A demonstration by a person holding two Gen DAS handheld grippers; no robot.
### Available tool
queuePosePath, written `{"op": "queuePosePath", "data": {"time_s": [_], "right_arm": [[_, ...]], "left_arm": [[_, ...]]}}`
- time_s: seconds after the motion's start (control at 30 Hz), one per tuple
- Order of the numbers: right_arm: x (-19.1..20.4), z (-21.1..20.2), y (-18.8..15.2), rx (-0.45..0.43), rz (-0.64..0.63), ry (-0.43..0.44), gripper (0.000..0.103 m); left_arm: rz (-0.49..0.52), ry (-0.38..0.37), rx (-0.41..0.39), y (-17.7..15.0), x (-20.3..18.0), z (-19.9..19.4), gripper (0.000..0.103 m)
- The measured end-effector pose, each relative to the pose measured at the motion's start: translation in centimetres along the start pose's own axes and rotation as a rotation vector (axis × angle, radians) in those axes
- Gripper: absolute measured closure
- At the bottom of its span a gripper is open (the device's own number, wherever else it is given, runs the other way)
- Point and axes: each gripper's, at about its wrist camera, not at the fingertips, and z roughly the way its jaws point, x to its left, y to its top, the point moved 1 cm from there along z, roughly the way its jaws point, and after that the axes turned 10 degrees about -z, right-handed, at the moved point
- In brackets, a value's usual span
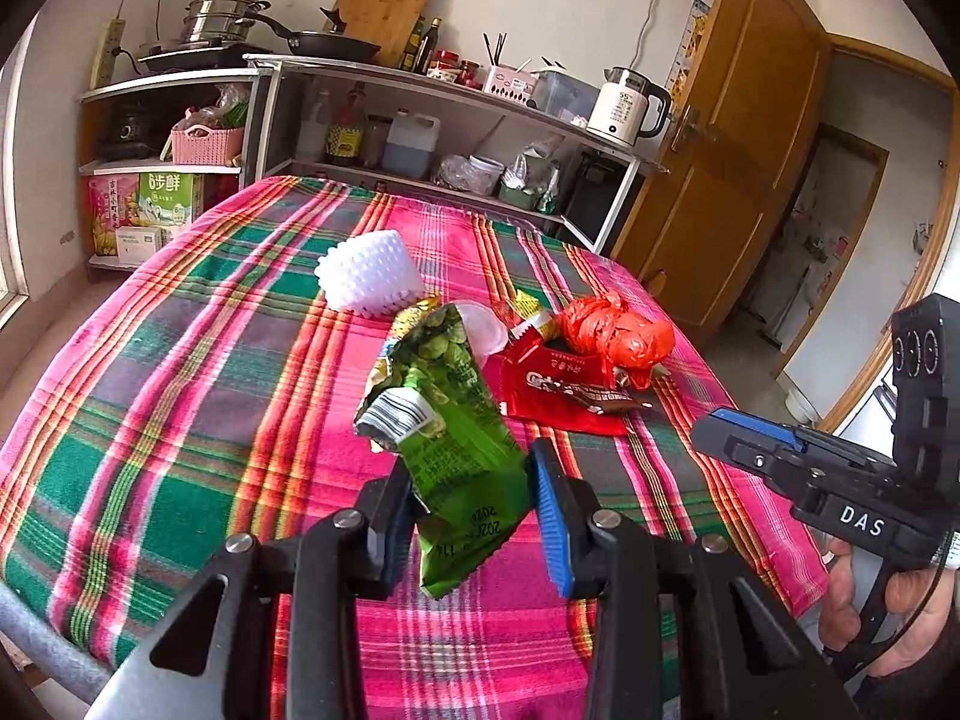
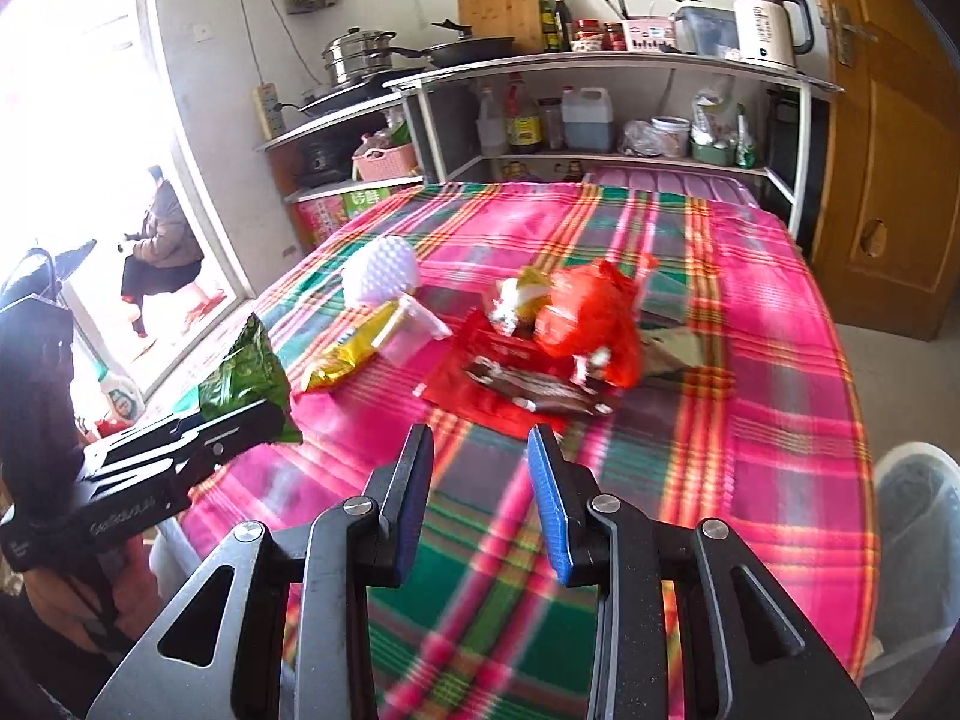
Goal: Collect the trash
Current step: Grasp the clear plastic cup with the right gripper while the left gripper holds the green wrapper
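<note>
Left wrist view shows the left tool (image 1: 474,504) clamped on a crumpled green snack bag (image 1: 447,420), lifted clear of the plaid-covered tabletop (image 1: 180,372). By my reading, the step in hand is carrying this piece off; the next move calls for a bin, perhaps the pale container (image 2: 918,540) at the right edge of the right wrist view. The bag is shiny, creased, with a barcode flap folded over. The right tool (image 2: 480,498) stands parted with nothing between its pads. Farther off lie a red wrapper (image 1: 552,390), an orange plastic bag (image 1: 612,330), a white foam net (image 1: 369,273) and a yellow packet (image 2: 354,354).
</note>
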Motion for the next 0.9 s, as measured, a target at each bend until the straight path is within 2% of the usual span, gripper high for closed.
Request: {"op": "queuePosePath", "data": {"time_s": [0.3,0.6,0.73,0.9], "right_arm": [[1.8,6.2,3.5,0.048,0.032,0.046,0.069],[1.7,11.3,5.6,0.121,0.13,0.012,0.068],[1.2,12.2,6.2,0.136,0.177,-0.001,0.063],[0.7,13.8,6.4,0.176,0.215,-0.006,0.063]], "left_arm": [[-0.014,-0.01,-0.06,1.0,3.1,-1.7,0.066],[-0.037,-0.021,-0.086,1.7,5.7,-1.9,0.066],[-0.046,-0.025,-0.093,2.1,6.6,-2.0,0.066],[-0.052,-0.033,-0.084,2.0,6.9,-1.7,0.066]]}}
